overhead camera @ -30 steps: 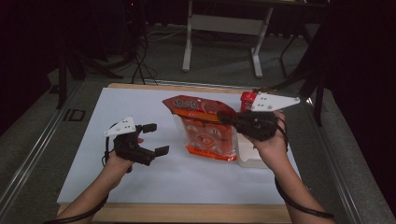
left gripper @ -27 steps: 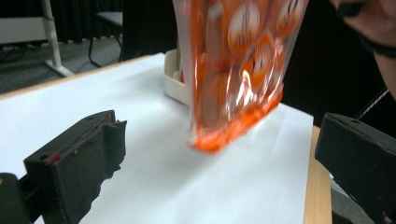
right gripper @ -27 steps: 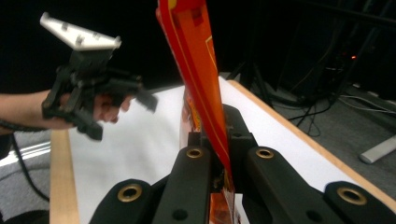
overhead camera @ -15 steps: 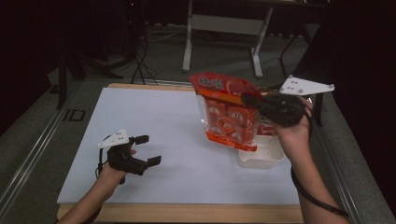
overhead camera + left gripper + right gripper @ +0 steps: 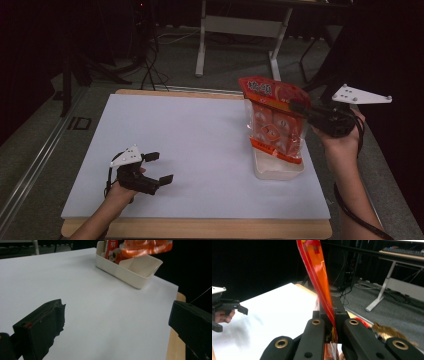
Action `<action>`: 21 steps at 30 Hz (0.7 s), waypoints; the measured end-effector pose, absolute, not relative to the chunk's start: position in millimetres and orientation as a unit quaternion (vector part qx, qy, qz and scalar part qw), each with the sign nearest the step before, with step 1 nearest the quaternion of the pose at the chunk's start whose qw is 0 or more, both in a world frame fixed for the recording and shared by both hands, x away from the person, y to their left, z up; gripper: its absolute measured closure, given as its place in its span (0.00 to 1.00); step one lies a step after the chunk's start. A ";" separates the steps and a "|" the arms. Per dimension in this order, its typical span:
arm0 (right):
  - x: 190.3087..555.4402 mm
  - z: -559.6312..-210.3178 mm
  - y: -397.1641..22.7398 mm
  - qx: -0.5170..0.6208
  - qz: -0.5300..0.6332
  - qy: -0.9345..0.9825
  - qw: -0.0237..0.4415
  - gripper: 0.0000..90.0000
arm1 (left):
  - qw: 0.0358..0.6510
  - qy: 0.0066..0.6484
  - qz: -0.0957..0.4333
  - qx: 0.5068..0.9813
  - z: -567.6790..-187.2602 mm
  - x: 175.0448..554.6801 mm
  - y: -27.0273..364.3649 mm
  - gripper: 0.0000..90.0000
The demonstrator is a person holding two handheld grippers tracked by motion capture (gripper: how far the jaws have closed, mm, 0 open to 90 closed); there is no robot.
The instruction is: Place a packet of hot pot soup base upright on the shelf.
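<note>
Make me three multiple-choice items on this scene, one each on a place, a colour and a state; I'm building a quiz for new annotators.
1. Where is the snack bag?
A. flat on the sheet's middle
B. hanging over the tray
C. on the floor

2. What colour is the tray?
A. cream white
B. blue
C. black

3. How is the left gripper?
A. shut on the bag
C. shut on the tray
B. open, holding nothing

Answers:
1 B, the high view shows the bag upright with its lower end at the tray.
2 A, the left gripper view shows its pale walls.
3 B, its fingers stand wide apart over the bare white sheet.
</note>
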State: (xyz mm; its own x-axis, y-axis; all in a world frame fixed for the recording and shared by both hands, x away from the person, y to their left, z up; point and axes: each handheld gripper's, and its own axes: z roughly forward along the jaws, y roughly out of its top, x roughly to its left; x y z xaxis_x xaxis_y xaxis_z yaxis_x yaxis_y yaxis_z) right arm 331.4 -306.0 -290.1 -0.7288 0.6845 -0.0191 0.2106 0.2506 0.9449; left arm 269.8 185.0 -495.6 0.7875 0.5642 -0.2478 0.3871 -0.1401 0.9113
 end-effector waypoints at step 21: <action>345.9 -351.4 -329.9 0.348 0.532 0.750 0.185 1.00 | 0.571 0.333 0.078 0.746 -506.1 273.1 190.2 0.00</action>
State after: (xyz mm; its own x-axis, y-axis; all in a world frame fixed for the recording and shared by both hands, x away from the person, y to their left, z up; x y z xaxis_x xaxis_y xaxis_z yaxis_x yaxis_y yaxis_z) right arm 345.9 -329.9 -351.4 -0.6890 0.7187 0.0933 0.3256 0.1920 0.9258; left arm 273.1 190.2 -506.1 0.7657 0.5867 -0.2637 0.4081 -0.1262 0.9042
